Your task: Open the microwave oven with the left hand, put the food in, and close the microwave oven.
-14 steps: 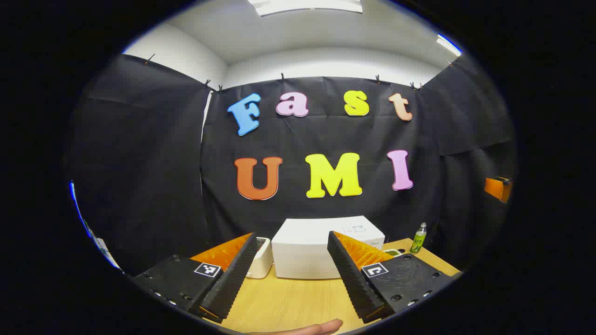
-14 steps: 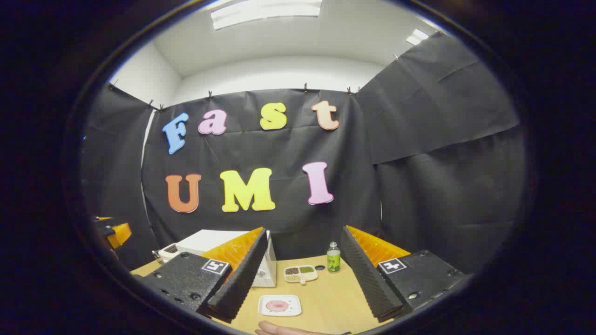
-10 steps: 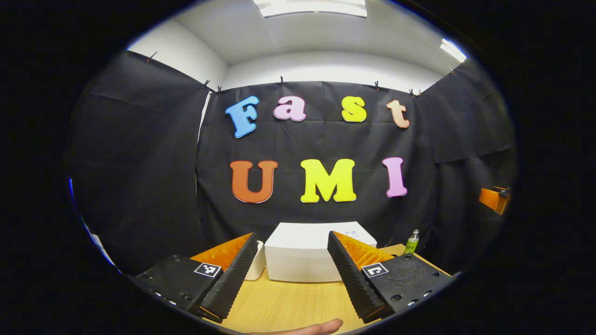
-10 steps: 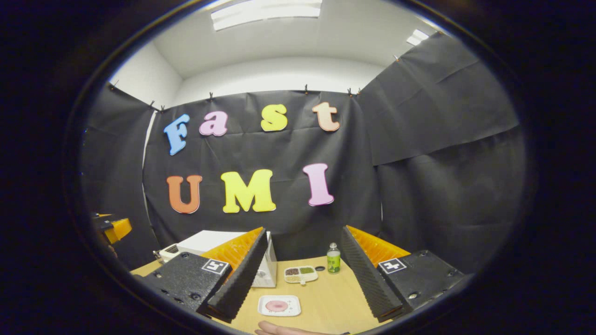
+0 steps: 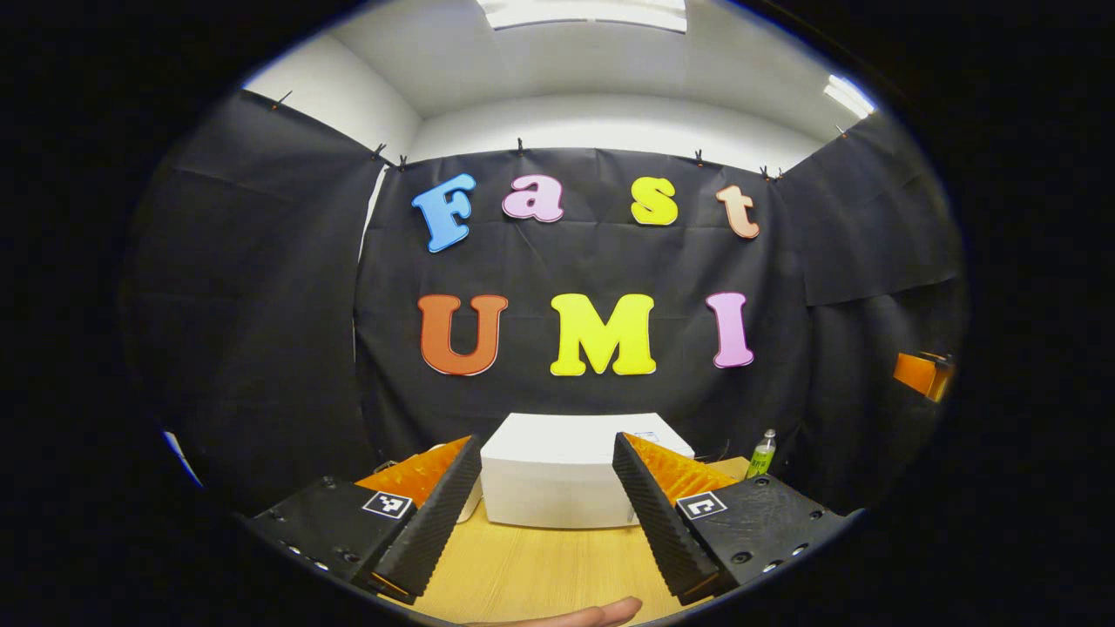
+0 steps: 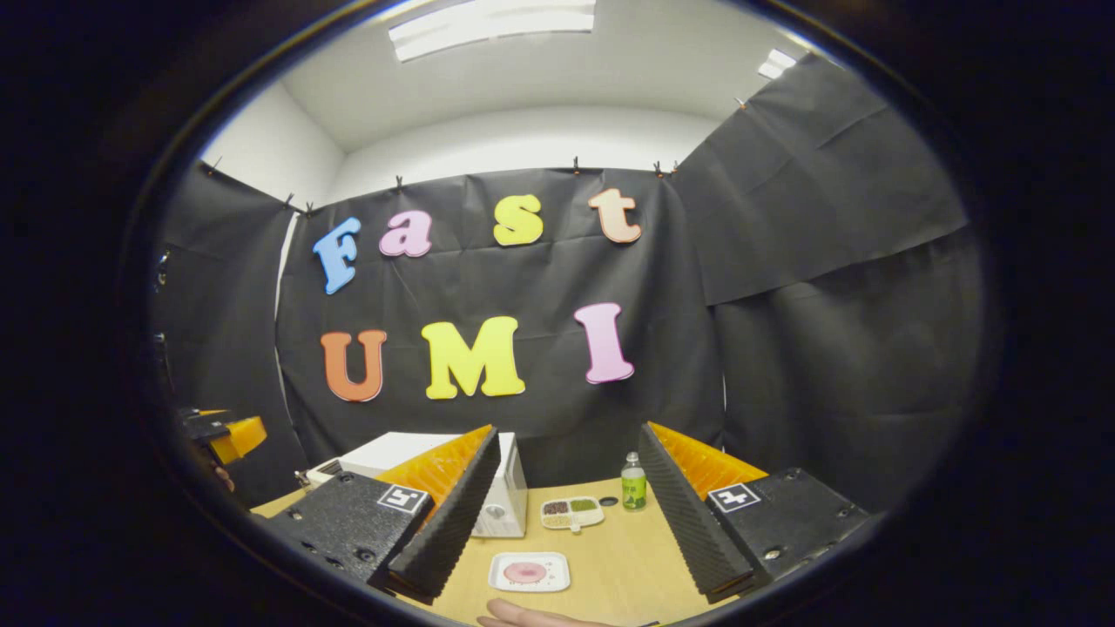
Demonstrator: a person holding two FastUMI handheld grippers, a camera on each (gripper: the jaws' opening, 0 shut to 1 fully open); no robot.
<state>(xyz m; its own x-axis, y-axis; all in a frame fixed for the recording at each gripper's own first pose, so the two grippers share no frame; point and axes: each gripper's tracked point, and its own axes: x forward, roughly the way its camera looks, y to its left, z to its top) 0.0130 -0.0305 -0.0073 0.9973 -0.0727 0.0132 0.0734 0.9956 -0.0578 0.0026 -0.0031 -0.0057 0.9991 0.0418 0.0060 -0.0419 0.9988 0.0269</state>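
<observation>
White boxy microwave oven point(image 5: 557, 470) sits on the light wooden table point(image 5: 531, 566) at twelve o'clock from the left gripper point(image 5: 546, 514), whose jaws stand wide and empty. Right gripper point(image 6: 564, 522) gapes equally; pink food on a white square plate point(image 6: 528, 572) lies between its fingers, nearer than the microwave.

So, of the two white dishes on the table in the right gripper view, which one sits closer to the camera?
The square white plate with the pink food on it. The divided tray, holding dark and green portions, lies farther back, near the green bottle and the microwave.
</observation>
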